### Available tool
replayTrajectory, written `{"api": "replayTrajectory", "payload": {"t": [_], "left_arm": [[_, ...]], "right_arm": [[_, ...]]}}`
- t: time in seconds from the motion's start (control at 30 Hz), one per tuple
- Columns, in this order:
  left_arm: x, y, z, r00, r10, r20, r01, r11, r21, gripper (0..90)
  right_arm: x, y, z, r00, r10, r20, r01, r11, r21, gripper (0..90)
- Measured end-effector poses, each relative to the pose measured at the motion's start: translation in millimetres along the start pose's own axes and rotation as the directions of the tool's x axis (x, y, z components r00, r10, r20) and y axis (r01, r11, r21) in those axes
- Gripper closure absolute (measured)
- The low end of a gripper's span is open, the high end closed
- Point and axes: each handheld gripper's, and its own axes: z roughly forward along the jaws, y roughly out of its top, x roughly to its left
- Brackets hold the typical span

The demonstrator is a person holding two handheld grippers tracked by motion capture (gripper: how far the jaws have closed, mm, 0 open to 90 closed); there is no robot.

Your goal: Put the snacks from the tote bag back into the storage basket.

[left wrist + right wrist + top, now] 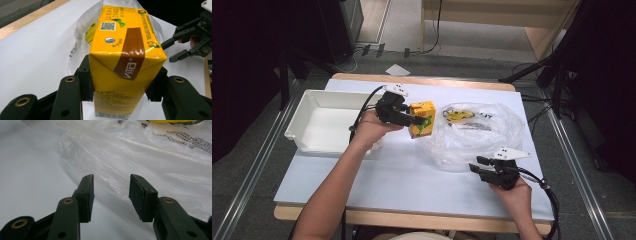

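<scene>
A yellow drink carton point(422, 118) with a brown stripe is held above the white table, my left gripper point(414, 120) shut on its sides. In the left gripper view the carton point(125, 57) sits between both pads, its top facing the camera. A clear plastic bag point(474, 132) with a yellow printed item inside lies just right of the carton. My right gripper point(477, 165) rests at the bag's near edge, open, nothing between its jaws. In the right gripper view the bag point(150, 152) lies crumpled just ahead of my right gripper point(111, 195).
A white rectangular bin point(324, 122) stands at the table's left, beside the left hand. The table's wooden front edge point(412, 220) runs along the bottom. Beyond the table's far edge are cables and dark stands on the floor.
</scene>
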Motion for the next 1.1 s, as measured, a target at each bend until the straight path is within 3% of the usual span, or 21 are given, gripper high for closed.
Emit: {"api": "replayTrajectory", "payload": {"t": [0.17, 0.5, 1.1], "left_arm": [[2.8, -1.0, -8.0, 0.9999, -0.017, 0.004, 0.017, 0.9998, -0.010, 52.8], [10.4, -4.4, -22.6, 0.9988, -0.031, -0.038, 0.031, 0.9995, -0.010, 52.8], [21.2, -10.6, -49.3, 0.9948, -0.055, -0.085, 0.051, 0.9973, -0.053, 52.7]], "right_arm": [[-0.1, 0.0, -0.2, 1.0000, 0.000, 0.001, 0.000, 1.000, 0.001, 56.4], [0.1, -0.4, 0.0, 1.0000, 0.001, 0.000, -0.001, 1.000, 0.013, 56.3], [-0.2, 0.1, -0.3, 1.0000, -0.001, -0.004, 0.001, 1.000, 0.006, 56.3]]}}
